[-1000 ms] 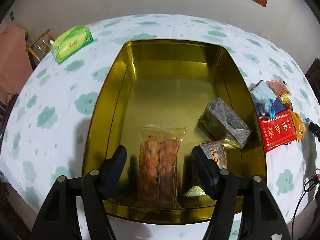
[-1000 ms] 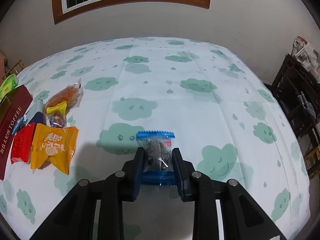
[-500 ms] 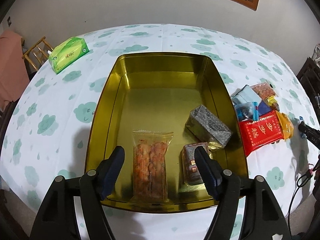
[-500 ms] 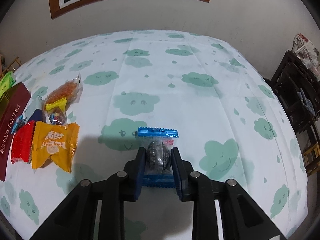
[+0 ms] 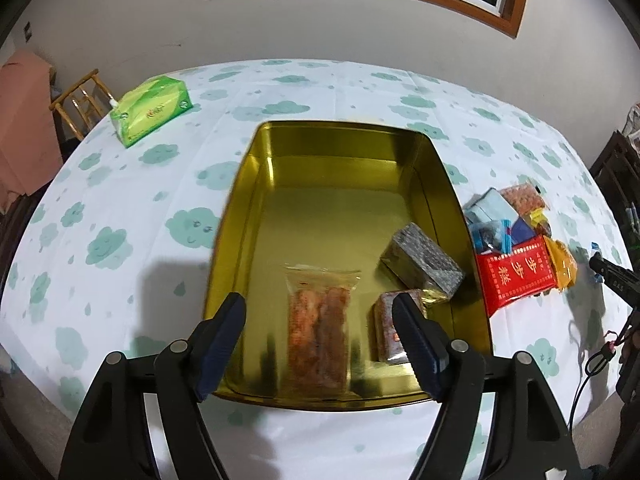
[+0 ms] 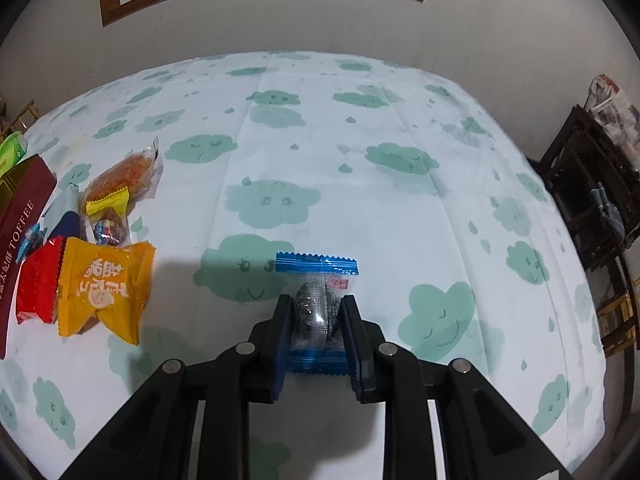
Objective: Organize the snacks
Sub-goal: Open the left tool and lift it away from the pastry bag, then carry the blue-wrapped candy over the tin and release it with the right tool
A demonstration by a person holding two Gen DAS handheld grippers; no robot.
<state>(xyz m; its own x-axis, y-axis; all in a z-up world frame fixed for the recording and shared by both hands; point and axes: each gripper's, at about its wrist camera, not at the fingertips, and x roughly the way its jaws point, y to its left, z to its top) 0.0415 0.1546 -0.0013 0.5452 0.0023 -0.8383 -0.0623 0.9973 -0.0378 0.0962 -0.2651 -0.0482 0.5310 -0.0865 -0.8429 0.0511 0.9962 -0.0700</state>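
Observation:
A gold tin box (image 5: 248, 184) lies open on the cloud-print tablecloth. In it are a clear packet of orange snacks (image 5: 320, 320), a grey foil block (image 5: 424, 260) and a brown packet (image 5: 390, 332). My left gripper (image 5: 320, 320) is open and empty above the tin's near end. My right gripper (image 6: 316, 312) is shut on a blue-edged clear snack packet (image 6: 316, 272) and holds it just above the cloth. Loose snacks lie right of the tin: a red packet (image 5: 516, 276), a yellow packet (image 6: 104, 288) and an orange snack bag (image 6: 124, 176).
A green tissue box (image 5: 150, 110) sits at the far left of the table. The maroon toffee tin lid (image 6: 20, 232) lies beside the snack pile. A wooden chair (image 5: 78, 100) stands on the left, dark shelving (image 6: 592, 200) on the right.
My left gripper has pulled back and up from the tin, leaving the orange snack packet inside. My right gripper has lifted the blue packet slightly.

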